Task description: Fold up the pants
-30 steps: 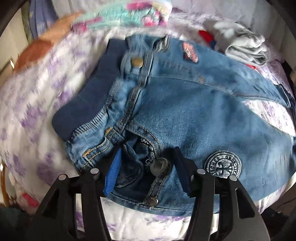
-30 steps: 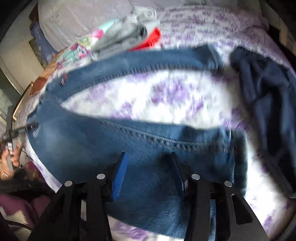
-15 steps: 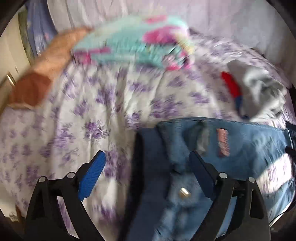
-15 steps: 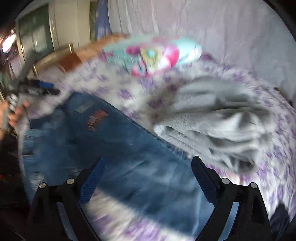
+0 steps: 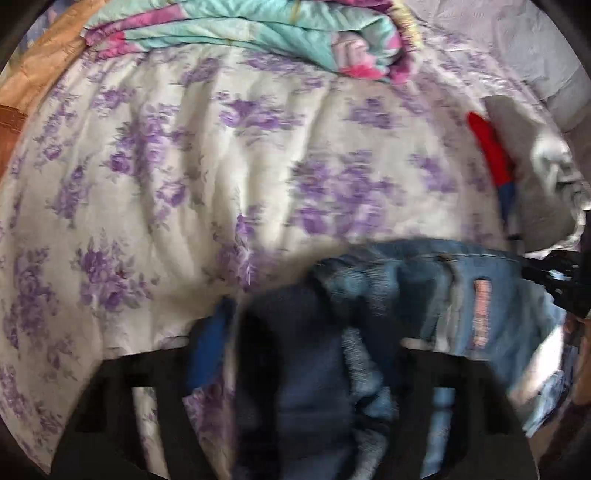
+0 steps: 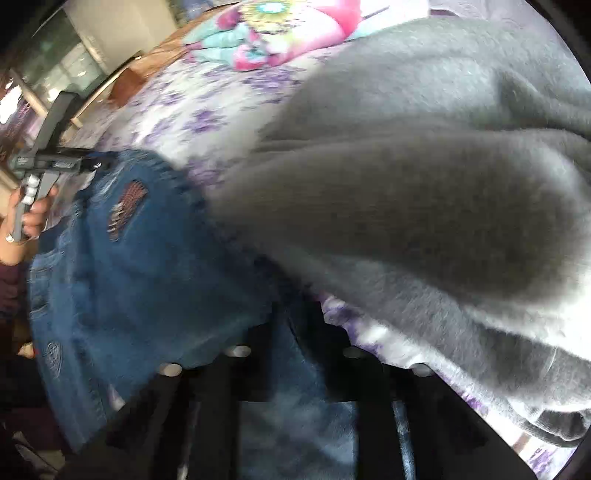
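The blue denim pants with stitched patches (image 6: 147, 266) lie bunched and doubled over near the front edge of the bed, so a first fold looks made, though the bundle is neither squared nor flat; blur makes it hard to say how many layers there are. A further fold and some smoothing appear to be left.

The left gripper (image 5: 303, 332) has its jaws closing around the dark waistband end of the denim, cloth plainly between them; whether the pads already press on it I cannot tell. The right gripper (image 6: 291, 332) has its jaws closing, nearly together, on a fold of the leg fabric.

The surface is a white quilted bedspread with purple flowers (image 5: 184, 166). A folded turquoise-and-pink blanket (image 5: 258, 29) sits at its far side, and a heap of grey fleece clothing (image 6: 424, 184) lies just beside the pants, with a red garment (image 5: 491, 147) next to it. A wooden bed frame (image 6: 122, 81) and pale wall show beyond.
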A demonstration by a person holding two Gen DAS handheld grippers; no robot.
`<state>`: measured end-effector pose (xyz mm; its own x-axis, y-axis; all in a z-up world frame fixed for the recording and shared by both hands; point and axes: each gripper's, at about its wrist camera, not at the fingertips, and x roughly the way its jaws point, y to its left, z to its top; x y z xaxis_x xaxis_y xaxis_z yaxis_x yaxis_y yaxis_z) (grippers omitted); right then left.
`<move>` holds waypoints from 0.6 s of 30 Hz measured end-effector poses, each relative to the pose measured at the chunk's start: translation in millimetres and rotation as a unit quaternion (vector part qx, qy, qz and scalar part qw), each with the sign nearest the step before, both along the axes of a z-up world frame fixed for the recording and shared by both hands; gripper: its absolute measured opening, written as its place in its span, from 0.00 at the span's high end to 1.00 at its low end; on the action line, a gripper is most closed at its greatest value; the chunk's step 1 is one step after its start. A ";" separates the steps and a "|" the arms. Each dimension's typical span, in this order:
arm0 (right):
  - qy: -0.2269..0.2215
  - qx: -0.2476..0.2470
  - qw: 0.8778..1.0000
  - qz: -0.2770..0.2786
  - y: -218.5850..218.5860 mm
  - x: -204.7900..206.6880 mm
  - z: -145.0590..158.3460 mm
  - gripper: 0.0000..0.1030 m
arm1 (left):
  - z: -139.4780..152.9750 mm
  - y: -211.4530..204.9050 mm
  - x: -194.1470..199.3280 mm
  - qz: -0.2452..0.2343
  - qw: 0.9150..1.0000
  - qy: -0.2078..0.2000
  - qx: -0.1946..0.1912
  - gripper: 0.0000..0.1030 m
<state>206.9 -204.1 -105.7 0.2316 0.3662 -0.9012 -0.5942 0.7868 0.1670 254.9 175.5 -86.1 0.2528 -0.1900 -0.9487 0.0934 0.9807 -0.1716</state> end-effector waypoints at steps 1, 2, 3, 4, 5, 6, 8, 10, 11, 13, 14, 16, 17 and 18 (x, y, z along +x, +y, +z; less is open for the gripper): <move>0.000 -0.004 1.000 0.009 1.6 -2.7 1.0 0.90 | 6.2 -2.5 -2.3 -0.005 1.000 -0.007 0.006 0.45; -0.001 -0.005 1.000 0.017 1.8 -7.8 3.5 0.90 | 9.4 -4.4 -5.8 -0.011 1.000 -0.011 0.010 0.45; -0.002 -0.003 1.000 0.019 1.6 -10.1 5.2 0.89 | 13.1 -5.9 -7.6 -0.019 1.000 -0.014 0.012 0.45; -0.007 -0.003 1.000 0.022 2.1 -13.2 7.0 0.88 | 14.3 -6.3 -7.3 -0.023 1.000 -0.012 0.011 0.45; -0.012 -0.005 1.000 0.023 2.9 -14.7 7.3 0.85 | 14.2 -5.1 -6.0 -0.023 1.000 -0.007 0.005 0.42; -0.012 -0.008 1.000 0.023 3.8 -16.0 5.8 0.83 | 13.6 -3.1 -4.3 -0.020 1.000 -0.002 -0.003 0.40; -0.012 -0.013 1.000 0.019 7.3 -11.8 0.2 0.77 | 10.6 0.8 -2.5 -0.013 1.000 0.005 -0.018 0.37; -0.009 -0.019 1.000 0.011 5.8 -5.2 -6.8 0.59 | 16.1 -3.5 -5.3 -0.017 1.000 -0.003 -0.010 0.37; -0.009 -0.019 1.000 0.010 3.7 -4.6 -8.0 0.49 | 20.4 -6.7 -7.9 -0.024 1.000 -0.012 -0.006 0.35; -0.006 -0.009 1.000 0.013 5.9 -4.8 -12.4 0.25 | 28.8 -13.6 -12.0 -0.040 0.999 -0.025 -0.001 0.29; -0.003 -0.005 1.000 0.019 7.8 -5.9 -14.4 0.15 | 28.7 -15.5 -12.3 -0.044 0.999 -0.023 -0.001 0.28; -0.009 -0.007 0.999 0.030 12.8 -10.3 -17.3 0.03 | 20.4 -15.3 -12.3 -0.042 0.999 0.002 0.007 0.29; -0.015 -0.014 0.999 0.033 15.7 -13.4 -18.9 0.03 | 17.6 -15.1 -14.4 -0.041 0.999 0.012 0.008 0.31; -0.026 -0.024 0.999 0.035 18.2 -16.4 -19.9 0.03 | 18.3 -15.9 -17.2 -0.044 0.999 0.014 0.006 0.32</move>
<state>190.4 -186.0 -125.7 0.2529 0.3408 -0.9055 -0.6555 0.7487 0.0988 237.7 159.5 -67.9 0.2091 -0.1985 -0.9575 0.1751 0.9710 -0.1630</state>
